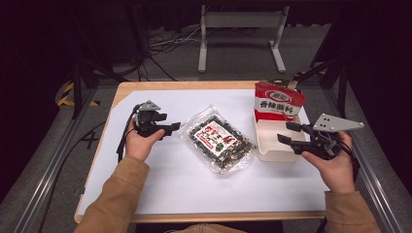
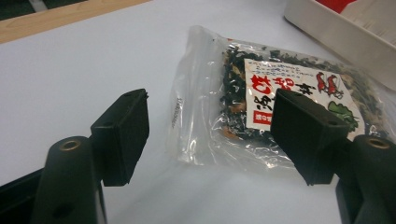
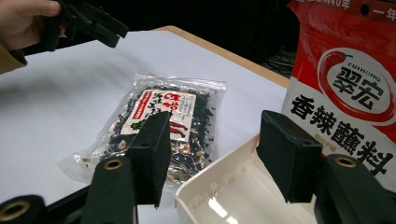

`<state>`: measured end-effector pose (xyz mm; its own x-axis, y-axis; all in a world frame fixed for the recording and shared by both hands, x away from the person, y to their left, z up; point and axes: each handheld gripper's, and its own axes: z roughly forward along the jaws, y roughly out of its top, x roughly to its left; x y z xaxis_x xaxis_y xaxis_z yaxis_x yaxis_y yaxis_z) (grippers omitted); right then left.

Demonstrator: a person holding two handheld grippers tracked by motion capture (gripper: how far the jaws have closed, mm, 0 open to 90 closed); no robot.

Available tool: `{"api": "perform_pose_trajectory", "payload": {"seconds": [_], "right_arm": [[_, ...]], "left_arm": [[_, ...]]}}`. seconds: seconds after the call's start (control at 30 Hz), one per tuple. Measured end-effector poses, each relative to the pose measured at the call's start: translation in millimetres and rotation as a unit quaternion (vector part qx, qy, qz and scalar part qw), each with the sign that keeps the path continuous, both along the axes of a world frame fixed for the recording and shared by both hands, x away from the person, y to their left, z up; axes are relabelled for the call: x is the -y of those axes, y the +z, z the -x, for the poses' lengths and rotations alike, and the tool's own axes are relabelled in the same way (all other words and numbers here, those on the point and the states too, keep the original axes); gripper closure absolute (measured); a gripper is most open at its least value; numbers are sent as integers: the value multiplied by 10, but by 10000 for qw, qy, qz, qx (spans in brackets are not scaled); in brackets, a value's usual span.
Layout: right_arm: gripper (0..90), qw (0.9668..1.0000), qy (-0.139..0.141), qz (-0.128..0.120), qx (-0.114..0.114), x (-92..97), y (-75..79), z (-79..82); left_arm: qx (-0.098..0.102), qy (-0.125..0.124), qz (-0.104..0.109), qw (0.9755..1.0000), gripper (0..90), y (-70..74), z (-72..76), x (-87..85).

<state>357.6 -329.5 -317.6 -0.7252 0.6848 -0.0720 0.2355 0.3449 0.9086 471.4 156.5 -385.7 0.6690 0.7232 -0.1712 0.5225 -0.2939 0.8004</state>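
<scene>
Beside the seaweed snack bag, left gripper is wide, empty; pinch the clear sealed edge, not the middle. Right gripper wide, empty over white tray.

Bright white tabletop, dark surroundings, slightly soft focus.

The bag is see-through, full of dark green bits, with a white label that has red writing and a little green leaf. The pouch is red with a white band, black letters and a red chilli. The box is white. The sheet is white on a light brown table. Both grippers are black. The sleeves are tan.
</scene>
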Motion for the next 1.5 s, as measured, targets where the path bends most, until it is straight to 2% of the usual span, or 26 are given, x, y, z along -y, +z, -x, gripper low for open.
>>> {"api": "perform_pose_trajectory", "payload": {"seconds": [0.27, 0.37, 0.43, 0.5, 0.57, 0.8, 1.0, 1.17, 1.3, 1.4, 1.5], "right_arm": [[448, 10000, 77, -56, -29, -37, 17, 31], [445, 9999, 109, -47, -15, -55, 23, 37], [445, 9999, 132, -61, 8, -56, 16, 33], [447, 9999, 126, -62, -11, -54, 13, 33], [451, 9999, 132, -73, -33, -49, -8, 17], [457, 9998, 157, -101, -93, -62, -27, 9], [459, 9997, 170, -112, -114, -63, -35, 6], [464, 9997, 204, -96, -139, -79, -48, 3], [475, 9995, 251, -86, -155, -93, -57, 0], [476, 9995, 278, -82, -160, -101, -62, -1], [476, 9994, 278, -88, -174, -102, -66, -3]], "left_arm": [[-166, 125, -138, 9997, 309, -153, -147, -14], [-198, 224, -387, 9988, 309, -207, -194, -7], [-342, 275, -335, 9985, 306, -261, -240, -25], [-391, 289, -360, 9982, 306, -286, -264, -37], [-544, 254, -218, 9980, 311, -332, -301, -44], [-811, 205, -18, 9965, 348, -418, -373, -22], [-955, 168, -13, 9953, 392, -473, -410, 10], [-1176, 178, 154, 9928, 482, -498, -433, -4], [-1241, 164, 184, 9920, 512, -514, -449, -6], [-1353, 169, 205, 9904, 536, -544, -460, 22], [-1365, 151, 192, 9903, 555, -554, -463, 37]]}}
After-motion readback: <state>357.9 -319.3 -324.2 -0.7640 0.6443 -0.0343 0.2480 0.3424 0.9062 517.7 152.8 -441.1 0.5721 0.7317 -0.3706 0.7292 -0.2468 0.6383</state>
